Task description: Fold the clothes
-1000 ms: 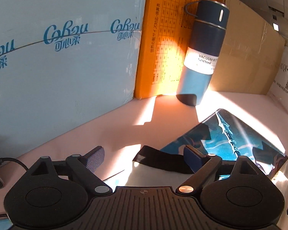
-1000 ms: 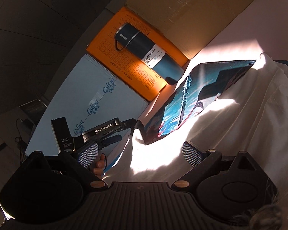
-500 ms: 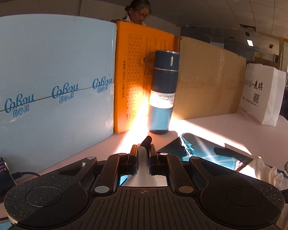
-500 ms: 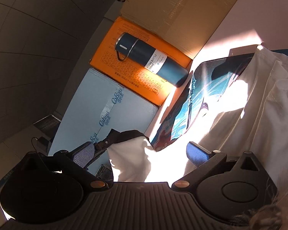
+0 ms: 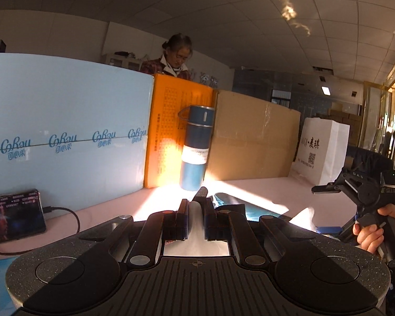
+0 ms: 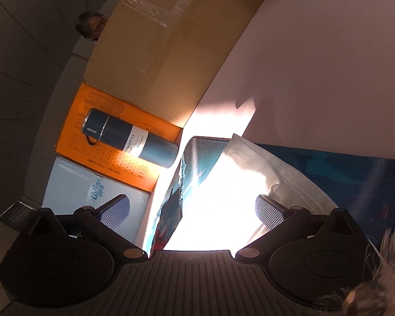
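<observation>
Nearest, the left gripper (image 5: pixel 196 220) has its 2 black fingers pressed together on a fold of the white cotton garment (image 5: pixel 194 233), a dark trimmed edge poking up just past the fingertips. Over on the other side, the right gripper (image 6: pixel 192 209) is spread wide, its 2 blue ribbed pads (image 6: pixel 270 212) apart with nothing between them; it hangs above the same white garment (image 6: pixel 239 181), which lies sunlit across a glossy blue printed mat (image 6: pixel 337 168) on the pale pink tabletop (image 6: pixel 316 65). From the left camera that right gripper (image 5: pixel 326 188) shows to the right, held in a hand (image 5: pixel 371 233).

A black phone with a lit screen (image 5: pixel 13 217) lies to the left on the table, a cable plugged into it. Farther back, a dark blue vacuum bottle with a white label (image 5: pixel 196 147) stands upright just in front of an orange carton (image 5: pixel 179 129), between a light blue printed carton (image 5: pixel 65 137) and a brown cardboard box (image 5: pixel 252 139). A white paper bag (image 5: pixel 321 150) stands farther right. Behind the cartons, a person with tied-back hair (image 5: pixel 177 56) looks down.
</observation>
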Available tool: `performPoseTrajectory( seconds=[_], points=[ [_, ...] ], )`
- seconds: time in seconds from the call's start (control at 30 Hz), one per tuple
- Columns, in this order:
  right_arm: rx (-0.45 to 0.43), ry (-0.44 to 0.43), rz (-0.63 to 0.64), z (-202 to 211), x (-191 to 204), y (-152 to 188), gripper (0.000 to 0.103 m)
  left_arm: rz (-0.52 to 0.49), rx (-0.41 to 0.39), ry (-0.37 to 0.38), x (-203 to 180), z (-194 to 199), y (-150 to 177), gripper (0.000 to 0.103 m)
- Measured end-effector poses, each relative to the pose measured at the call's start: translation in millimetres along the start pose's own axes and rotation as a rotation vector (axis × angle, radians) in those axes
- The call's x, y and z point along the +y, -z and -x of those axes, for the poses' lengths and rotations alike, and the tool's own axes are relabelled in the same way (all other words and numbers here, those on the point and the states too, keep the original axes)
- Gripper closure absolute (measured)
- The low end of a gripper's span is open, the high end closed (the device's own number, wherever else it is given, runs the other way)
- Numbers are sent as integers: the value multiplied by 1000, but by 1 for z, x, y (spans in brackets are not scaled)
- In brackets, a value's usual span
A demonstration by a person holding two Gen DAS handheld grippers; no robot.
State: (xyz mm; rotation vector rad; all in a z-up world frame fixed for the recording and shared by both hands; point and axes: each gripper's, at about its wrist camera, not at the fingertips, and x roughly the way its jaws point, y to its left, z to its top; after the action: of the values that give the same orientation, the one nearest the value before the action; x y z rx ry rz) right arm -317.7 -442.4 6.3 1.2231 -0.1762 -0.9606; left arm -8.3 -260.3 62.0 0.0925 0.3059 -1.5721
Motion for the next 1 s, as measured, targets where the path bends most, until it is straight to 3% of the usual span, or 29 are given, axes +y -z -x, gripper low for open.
performPoseTrajectory(
  seconds=[0.3, 0.37, 0.43, 0.47, 0.53, 0.6, 0.7, 0.8, 0.87, 1.0],
  points=[
    [-32, 55, 29, 24, -9, 2, 1, 61, 76, 28, 6, 24, 31, 89],
    [-48, 83, 59, 28, -7, 2, 1, 58, 84, 61, 6, 29, 33, 69],
    [-76, 125, 106, 33, -3, 3, 1, 91, 30, 57, 8, 41, 30, 25],
    [-106, 155, 154, 37, 2, 6, 1, 110, 2, 54, 9, 47, 27, 20],
    [-158, 193, 263, 41, 13, 15, 1, 144, -26, 47, 12, 50, 22, 19],
    [-196, 200, 370, 44, 26, 26, 1, 159, -5, -27, 10, 45, 18, 19],
    [-185, 138, 451, 42, 40, 39, 1, 62, 139, -144, -13, 18, 18, 19],
    [-82, 51, 406, 30, 39, 40, 1, -18, 260, -143, -34, -8, 25, 18],
    [-31, 70, 354, 22, 29, 37, 1, -45, 335, -112, -41, -23, 33, 18],
    [25, 81, 301, 16, 5, 27, 1, -90, 406, -121, -46, -34, 54, 17]
  ],
)
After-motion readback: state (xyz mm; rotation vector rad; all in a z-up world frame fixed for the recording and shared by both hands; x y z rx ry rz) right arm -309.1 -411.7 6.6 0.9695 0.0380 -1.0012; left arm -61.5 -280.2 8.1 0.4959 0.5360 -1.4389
